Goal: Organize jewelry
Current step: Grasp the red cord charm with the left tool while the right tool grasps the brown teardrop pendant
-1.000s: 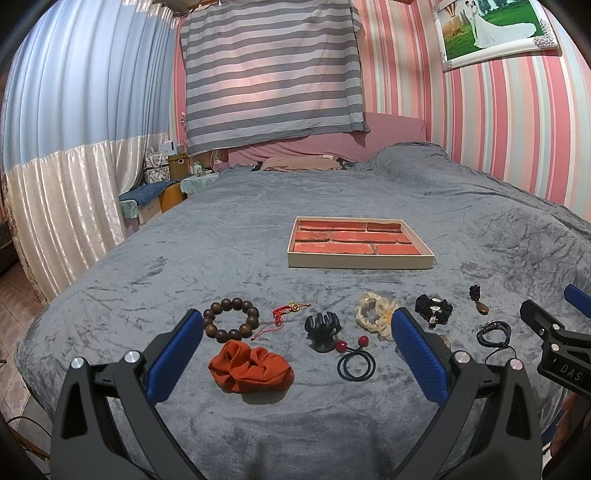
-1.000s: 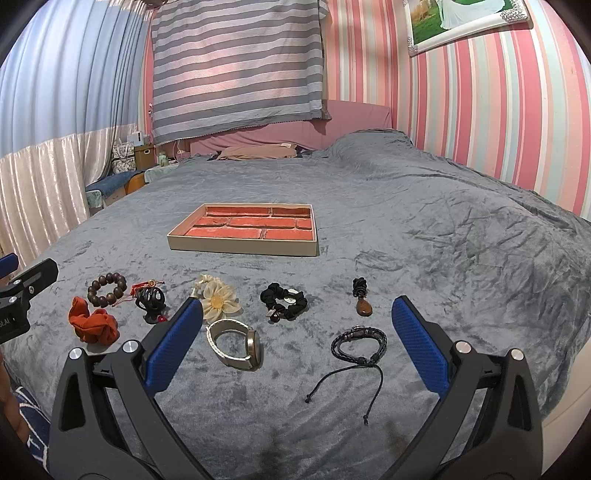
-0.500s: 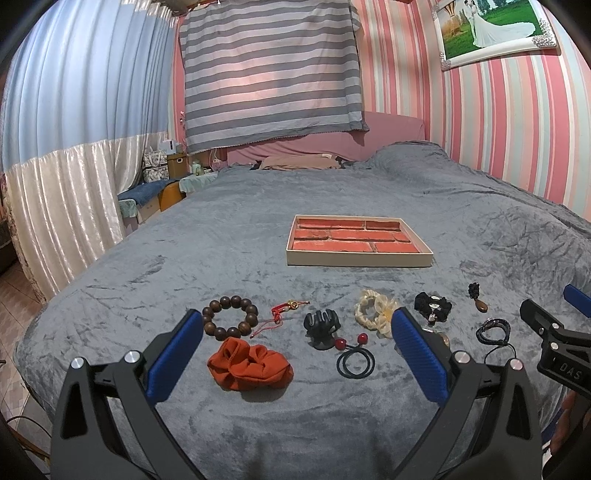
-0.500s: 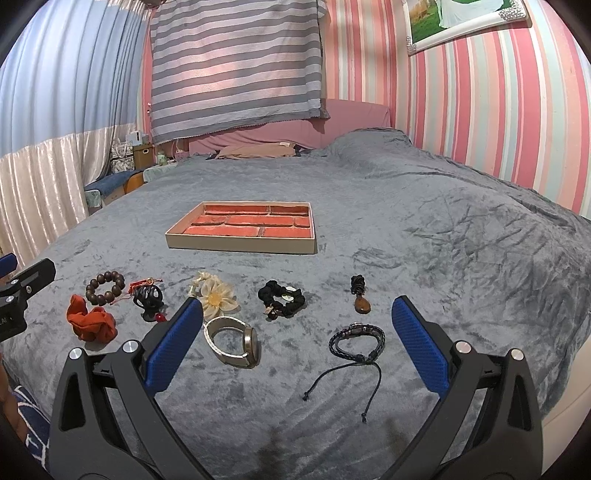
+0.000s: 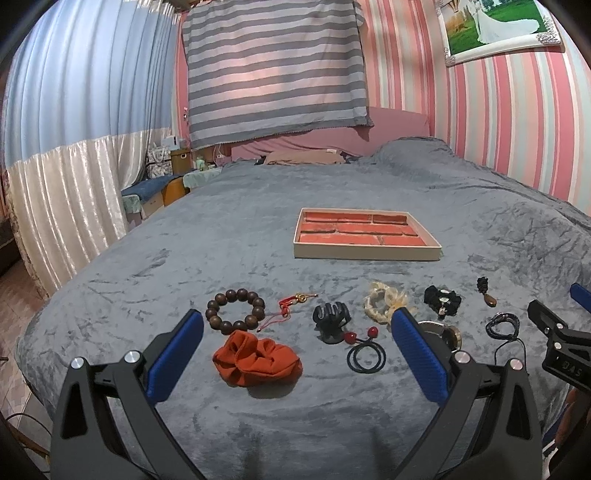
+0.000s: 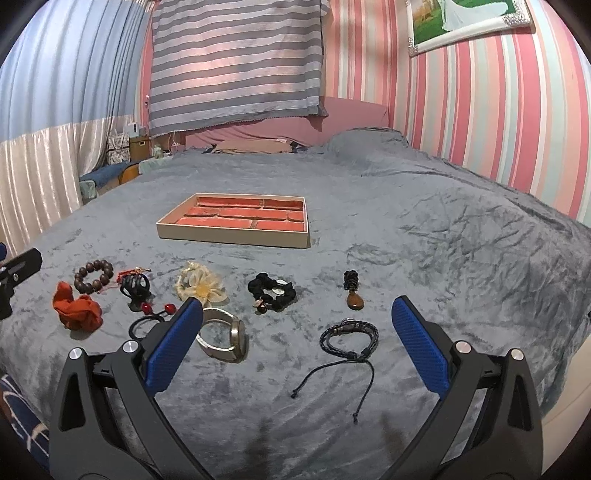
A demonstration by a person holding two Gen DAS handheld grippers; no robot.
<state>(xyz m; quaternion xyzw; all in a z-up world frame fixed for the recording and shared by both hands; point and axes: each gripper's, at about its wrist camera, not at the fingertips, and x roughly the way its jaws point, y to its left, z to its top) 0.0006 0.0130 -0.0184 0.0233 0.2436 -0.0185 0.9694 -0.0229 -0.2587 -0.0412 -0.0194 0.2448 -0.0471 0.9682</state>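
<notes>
Your left gripper (image 5: 297,345): jaws wide apart, holding nothing, above red scrunchie (image 5: 256,356). Your right gripper (image 6: 297,339): jaws wide apart too, nothing held, above black cord bracelet (image 6: 349,338). Jewelry lies in row on grey bed (image 6: 443,236): bead bracelet (image 5: 235,311), black claw clip (image 5: 331,319), watch (image 6: 225,334), brown pendant (image 6: 354,295). Tray (image 5: 365,234) sits farther back, well apart from row.

A grey bedspread (image 5: 258,229) is covering a wide bed. Behind it a grey-striped cloth (image 5: 275,70) is hanging on a pink-striped wall (image 5: 498,110) — a framed picture (image 5: 496,27) is hanging right of the cloth. Left of the bed, blue-and-white curtains (image 5: 74,147) are hanging down.
</notes>
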